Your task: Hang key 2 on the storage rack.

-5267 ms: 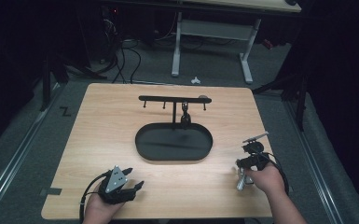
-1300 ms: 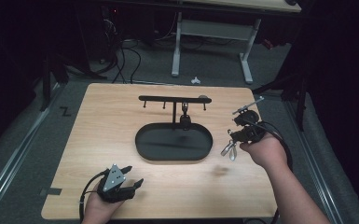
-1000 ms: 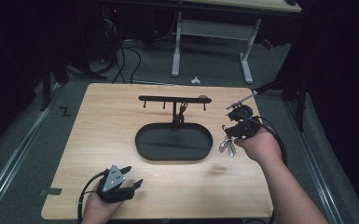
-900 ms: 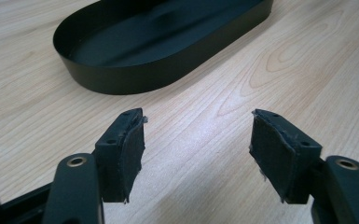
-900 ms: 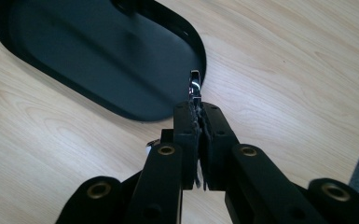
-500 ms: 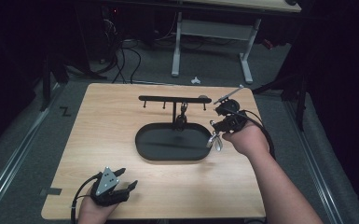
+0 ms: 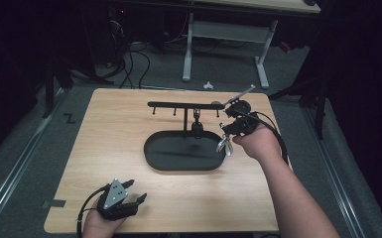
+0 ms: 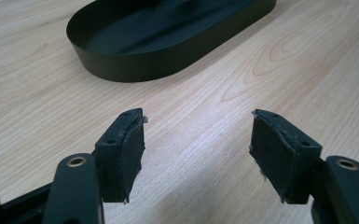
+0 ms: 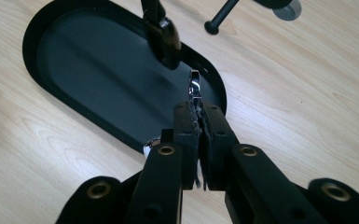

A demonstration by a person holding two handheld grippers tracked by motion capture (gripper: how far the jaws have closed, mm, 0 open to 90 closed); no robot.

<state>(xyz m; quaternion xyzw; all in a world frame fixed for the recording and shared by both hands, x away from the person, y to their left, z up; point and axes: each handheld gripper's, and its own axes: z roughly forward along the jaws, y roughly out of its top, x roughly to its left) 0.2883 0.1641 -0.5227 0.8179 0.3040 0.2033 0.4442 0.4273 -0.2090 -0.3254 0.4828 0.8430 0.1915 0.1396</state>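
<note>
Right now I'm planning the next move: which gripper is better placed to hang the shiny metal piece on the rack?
Right gripper: shut on the metal piece, beside the rack. Left gripper is open, far back.

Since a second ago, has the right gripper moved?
Yes. In the high view the right gripper, shut on a shiny metal piece, has shifted left, from beside the black oval tray to over its right end.

A light wooden table top (image 7: pixel 129 148); a grey carpeted floor (image 7: pixel 30 148) around it; black cables (image 7: pixel 129 59) beyond; a white-legged desk frame (image 7: pixel 228 44)
</note>
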